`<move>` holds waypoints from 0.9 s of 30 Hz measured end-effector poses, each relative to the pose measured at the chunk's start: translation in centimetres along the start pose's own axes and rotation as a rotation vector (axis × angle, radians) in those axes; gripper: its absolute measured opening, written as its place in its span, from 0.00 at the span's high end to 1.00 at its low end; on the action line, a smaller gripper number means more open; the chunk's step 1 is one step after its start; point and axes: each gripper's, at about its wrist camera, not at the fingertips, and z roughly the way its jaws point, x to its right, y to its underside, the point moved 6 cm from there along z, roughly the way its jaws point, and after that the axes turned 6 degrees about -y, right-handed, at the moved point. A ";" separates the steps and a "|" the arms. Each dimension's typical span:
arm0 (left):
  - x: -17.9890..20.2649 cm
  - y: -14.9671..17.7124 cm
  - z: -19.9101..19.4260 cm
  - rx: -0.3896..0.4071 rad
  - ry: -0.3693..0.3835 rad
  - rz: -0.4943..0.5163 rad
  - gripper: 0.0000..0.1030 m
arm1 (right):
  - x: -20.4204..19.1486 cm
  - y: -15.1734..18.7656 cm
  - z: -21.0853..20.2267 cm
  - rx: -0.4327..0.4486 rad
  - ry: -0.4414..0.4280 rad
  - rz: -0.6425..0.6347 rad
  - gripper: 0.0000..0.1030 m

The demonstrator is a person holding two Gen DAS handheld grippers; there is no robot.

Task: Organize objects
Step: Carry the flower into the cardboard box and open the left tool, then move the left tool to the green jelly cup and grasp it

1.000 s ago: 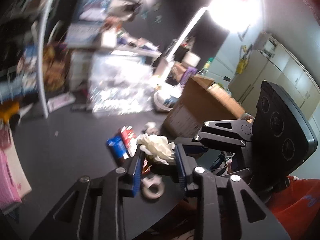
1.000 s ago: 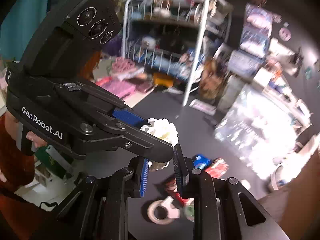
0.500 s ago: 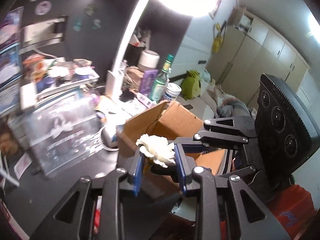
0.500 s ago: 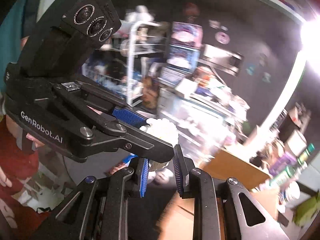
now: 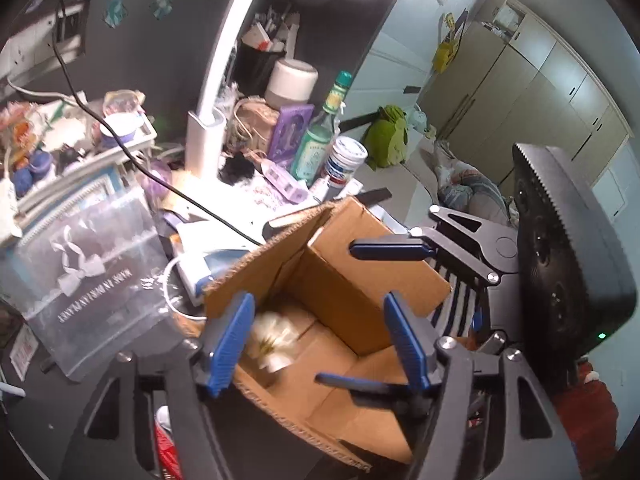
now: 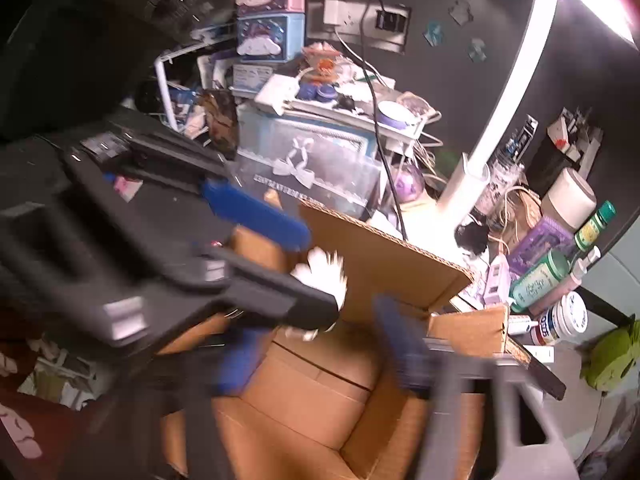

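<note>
A white artificial flower (image 5: 272,340) lies blurred inside the open cardboard box (image 5: 372,280), near its left wall. In the right wrist view the flower (image 6: 324,274) shows in the air over the box (image 6: 360,384), partly behind the left gripper's finger. My left gripper (image 5: 320,344) is open and empty above the box opening. My right gripper (image 6: 316,344) is open and empty too, just over the box; it also shows in the left wrist view (image 5: 372,312).
A clear plastic storage case (image 5: 88,272) stands left of the box. A white lamp post (image 5: 208,120), a green bottle (image 5: 320,136), jars and a purple packet crowd the back. A black cable (image 5: 160,176) runs toward the box. A red packet (image 5: 164,448) lies at lower left.
Both grippers opened and let go of the white flower, which dropped into the cardboard box. Both have come closer over the box opening.
</note>
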 end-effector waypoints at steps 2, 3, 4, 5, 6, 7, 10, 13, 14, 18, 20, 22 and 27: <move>-0.4 0.1 -1.1 0.024 -0.003 -0.006 0.36 | 0.2 -0.1 -0.2 0.009 0.022 -0.005 0.17; -0.7 0.2 -1.7 0.036 -0.007 -0.009 0.34 | 0.2 -0.1 -0.4 0.015 0.024 -0.002 0.17; -1.0 0.3 -2.5 0.053 -0.017 -0.009 0.33 | 0.1 -0.3 -0.7 0.025 0.022 -0.001 0.16; -1.3 0.5 -3.3 0.071 -0.028 -0.009 0.32 | -0.2 -0.4 -1.0 0.038 0.021 -0.005 0.15; -1.6 0.7 -4.1 0.088 -0.037 -0.010 0.31 | -0.5 -0.6 -1.3 0.046 0.025 -0.010 0.09; -2.0 1.0 -5.0 0.108 -0.050 -0.014 0.28 | -0.8 -0.9 -1.7 0.063 0.038 -0.020 0.03; -3.4 2.0 -7.7 0.169 -0.106 -0.027 0.24 | -2.5 -1.8 -2.8 0.128 0.067 -0.060 0.00; -5.0 3.8 -10.1 0.218 -0.151 -0.045 0.20 | -4.7 -2.9 -3.5 0.165 0.049 -0.060 0.00; -5.6 4.5 -10.8 0.233 -0.164 -0.054 0.20 | -5.5 -3.2 -3.7 0.181 0.028 -0.052 0.00; -8.3 7.9 -13.5 0.300 -0.222 -0.100 0.17 | -9.6 -4.2 -3.3 0.211 -0.085 -0.050 0.00; -9.6 9.8 -14.3 0.328 -0.260 -0.123 0.17 | -12.1 -4.5 -2.8 0.240 -0.117 -0.075 0.00; -11.0 11.8 -14.8 0.352 -0.308 -0.145 0.17 | -15.0 -4.4 -1.9 0.261 -0.147 -0.113 0.00; -14.5 17.4 -14.5 0.373 -0.390 -0.201 0.17 | -19.4 -2.3 1.7 0.255 -0.242 -0.116 0.09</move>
